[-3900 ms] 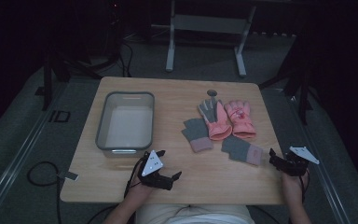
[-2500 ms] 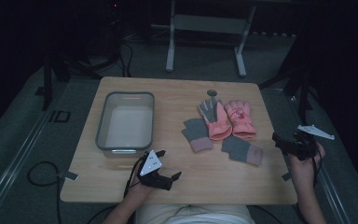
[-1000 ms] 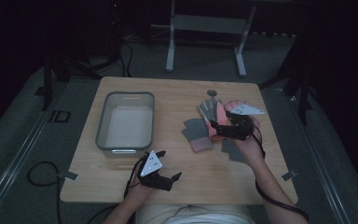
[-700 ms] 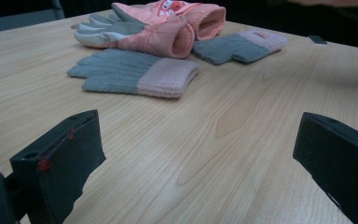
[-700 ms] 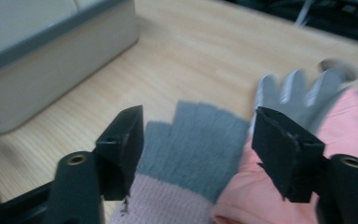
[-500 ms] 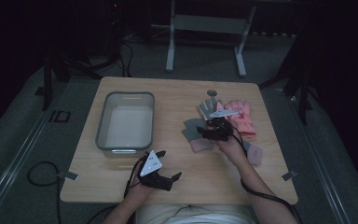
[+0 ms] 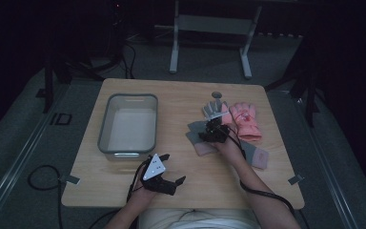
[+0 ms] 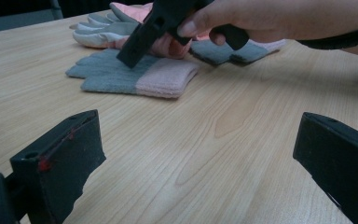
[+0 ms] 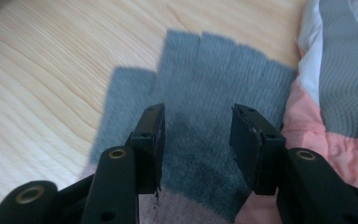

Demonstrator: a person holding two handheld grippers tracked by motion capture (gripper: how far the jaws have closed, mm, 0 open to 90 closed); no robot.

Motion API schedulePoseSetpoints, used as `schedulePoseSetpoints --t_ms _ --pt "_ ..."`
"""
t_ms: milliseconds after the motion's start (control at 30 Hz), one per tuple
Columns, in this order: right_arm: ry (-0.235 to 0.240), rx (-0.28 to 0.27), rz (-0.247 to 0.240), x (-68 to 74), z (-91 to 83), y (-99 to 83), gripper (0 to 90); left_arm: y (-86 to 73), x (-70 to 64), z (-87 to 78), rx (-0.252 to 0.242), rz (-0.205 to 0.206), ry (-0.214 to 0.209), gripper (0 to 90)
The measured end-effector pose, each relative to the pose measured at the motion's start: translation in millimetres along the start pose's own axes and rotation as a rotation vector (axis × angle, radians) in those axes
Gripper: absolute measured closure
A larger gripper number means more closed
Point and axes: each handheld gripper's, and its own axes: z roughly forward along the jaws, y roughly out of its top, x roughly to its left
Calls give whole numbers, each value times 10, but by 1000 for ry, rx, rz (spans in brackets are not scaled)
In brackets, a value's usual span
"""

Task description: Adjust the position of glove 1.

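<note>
The high view is dim with dark surroundings, while both gripper views are brighter and sharp.

No readable text, label, brand, number or sign anywhere. Checked in the high view on the wooden table, the grey bin, the gloves and the floor: nothing legible. Small dark mark on the floor left of the table, too blurred to read. Nothing written on the black jaws in either gripper view, nor on the grey knit glove.
</note>
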Motion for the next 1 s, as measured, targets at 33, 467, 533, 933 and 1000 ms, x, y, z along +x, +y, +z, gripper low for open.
schedulePoseSetpoints --t_ms 33,467,533,933,1000 --pt "0 0 0 0 0 0 550 0 0 0 0 0 0 11" --pt "17 29 60 132 63 60 823 1 3 1 2 -6 7 11" --pt "24 31 81 166 47 95 847 -1 4 -3 -1 -3 9 11" --pt "5 -163 173 520 -911 207 852 -2 14 -6 -9 -17 20 11" --pt "5 -184 209 637 -1058 82 851 -2 10 -7 -8 -10 22 11"
